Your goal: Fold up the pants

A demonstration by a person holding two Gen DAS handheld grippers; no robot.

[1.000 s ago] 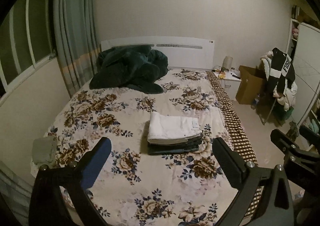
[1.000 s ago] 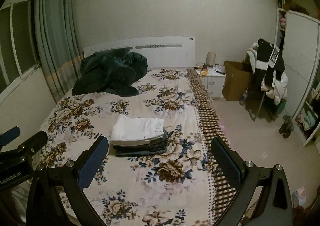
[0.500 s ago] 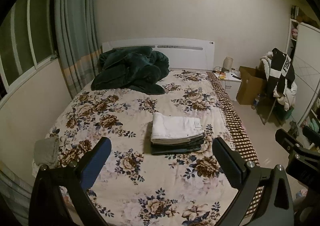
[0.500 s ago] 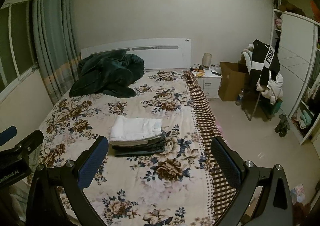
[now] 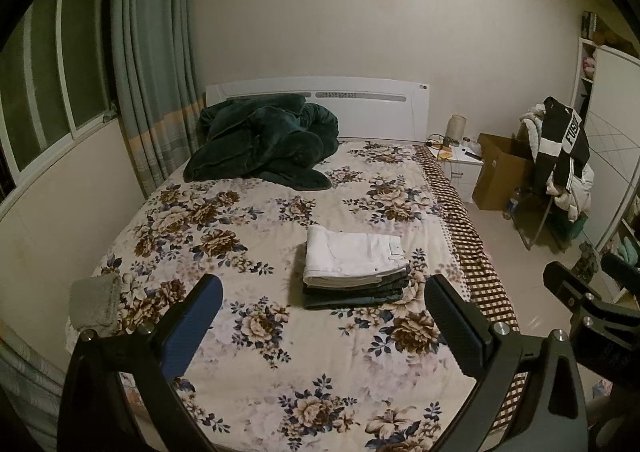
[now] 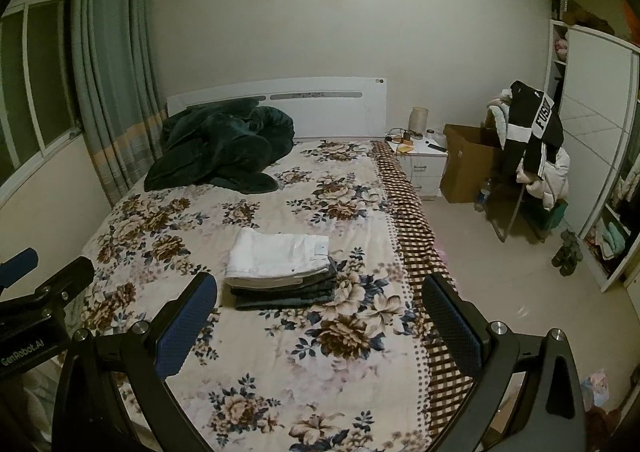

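Left wrist view takes in the bed [image 5: 280, 340], its floral sheet filling the frame from 6 to 12 o'clock. A dark green blanket [image 5: 260, 147] lies heaped at 11 o'clock against the headboard [image 5: 360, 107]. At 3 o'clock a chair [image 5: 560, 171] draped with clothes stands on the floor, a cardboard box [image 5: 500, 171] just beside it.

The pants [image 5: 352, 256], white and folded flat, sit near the centre on top of a stack [image 5: 354, 290] of darker folded garments. A small grey cloth [image 5: 96, 302] rests on the bed edge at 8 o'clock.

The left gripper [image 5: 322, 316] hangs above the near end of the bed, jaws wide apart, holding nothing. In the right wrist view the right gripper [image 6: 318, 314] does likewise, also spread and empty, with the stack at 10 o'clock from its centre.

The folding looks finished, the white pair squared and stacked. Any next move calls for another garment to fold; none is visible on the sheet.
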